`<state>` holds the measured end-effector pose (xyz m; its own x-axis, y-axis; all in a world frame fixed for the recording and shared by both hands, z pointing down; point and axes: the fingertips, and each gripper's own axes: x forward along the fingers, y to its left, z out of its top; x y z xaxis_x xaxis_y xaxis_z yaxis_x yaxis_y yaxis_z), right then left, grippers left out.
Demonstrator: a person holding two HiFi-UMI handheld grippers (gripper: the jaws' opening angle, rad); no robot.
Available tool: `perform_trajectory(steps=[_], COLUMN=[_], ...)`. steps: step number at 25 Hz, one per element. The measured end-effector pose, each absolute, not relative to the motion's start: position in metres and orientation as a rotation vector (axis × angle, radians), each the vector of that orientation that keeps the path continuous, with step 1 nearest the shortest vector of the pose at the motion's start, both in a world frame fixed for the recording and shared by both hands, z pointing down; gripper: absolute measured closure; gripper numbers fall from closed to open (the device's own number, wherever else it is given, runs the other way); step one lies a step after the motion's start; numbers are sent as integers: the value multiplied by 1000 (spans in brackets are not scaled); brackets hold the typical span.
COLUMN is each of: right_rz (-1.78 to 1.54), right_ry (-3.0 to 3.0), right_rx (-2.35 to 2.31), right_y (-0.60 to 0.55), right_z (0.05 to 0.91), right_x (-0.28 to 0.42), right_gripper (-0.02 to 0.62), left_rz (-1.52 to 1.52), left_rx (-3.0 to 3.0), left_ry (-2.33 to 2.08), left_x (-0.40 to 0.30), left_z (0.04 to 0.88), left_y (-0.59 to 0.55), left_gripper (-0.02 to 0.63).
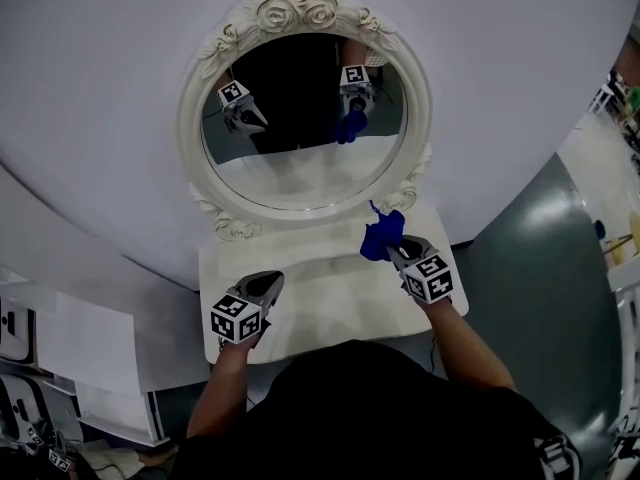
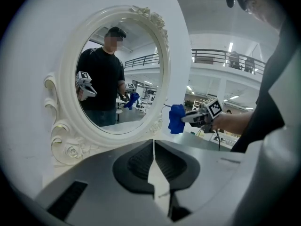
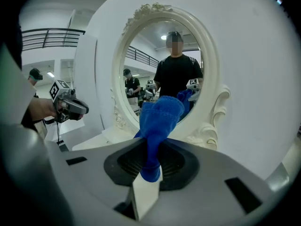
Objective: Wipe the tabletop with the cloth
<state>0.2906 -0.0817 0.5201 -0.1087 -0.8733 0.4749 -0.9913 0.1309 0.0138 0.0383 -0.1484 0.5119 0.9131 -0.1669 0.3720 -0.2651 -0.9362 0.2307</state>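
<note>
White tabletop [image 1: 320, 303] fills the lower middle of the head view, below an oval mirror [image 1: 192, 128]. At centre right the right gripper [image 1: 396, 251] is clamped on the blue cloth [image 1: 382, 234], which appears to hang clear of the surface near the mirror's foot. The left gripper [image 1: 268, 282], lower left, has its jaws together on nothing. To wipe well, lower the cloth flat, press lightly and sweep in overlapping passes.

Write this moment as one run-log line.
left gripper: shut, empty | right gripper: shut on blue cloth, held up beside mirror | tabletop: cloth apparently not touching it
</note>
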Motion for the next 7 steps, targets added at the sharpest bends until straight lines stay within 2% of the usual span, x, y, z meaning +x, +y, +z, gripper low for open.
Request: perform_trajectory(steps=[7], right_rz=[394], right_ry=[-2082], right_rx=[1790], right_y=[-77], right_z=[513], right_x=[270], right_gripper=[537], left_rz=[499], left_rx=[2800], left_ry=[-335], left_x=[26], left_z=[510], left_y=[-153], left_gripper=[586])
